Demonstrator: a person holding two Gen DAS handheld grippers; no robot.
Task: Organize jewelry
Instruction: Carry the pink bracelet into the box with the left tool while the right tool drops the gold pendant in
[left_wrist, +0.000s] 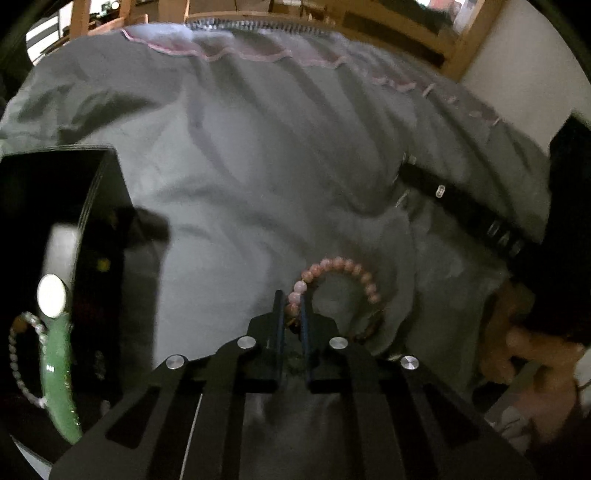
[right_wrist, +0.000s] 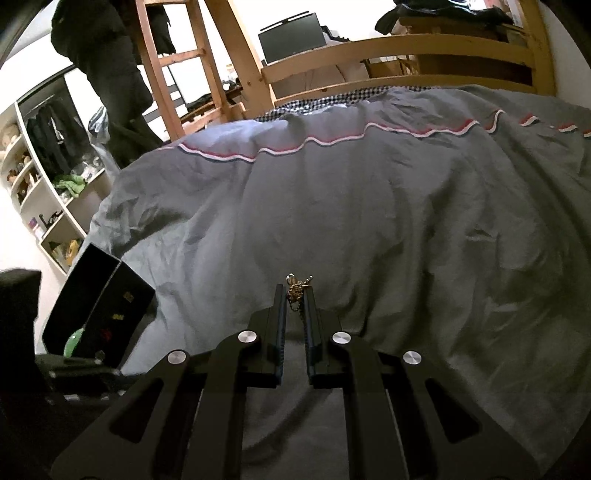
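My left gripper is shut on a pink beaded bracelet, whose loop hangs out to the right above the grey duvet. A black jewelry box stands open at the left; inside lie a green jade bangle and a small pearl bracelet. My right gripper is shut on a thin gold chain bunched between its tips, above the duvet. The same box shows at the lower left of the right wrist view, with a bit of the green bangle.
A grey duvet with a pink-and-white trim covers the bed. The right hand and its black gripper body reach in from the right of the left wrist view. A wooden bed frame, a ladder and white shelves stand behind.
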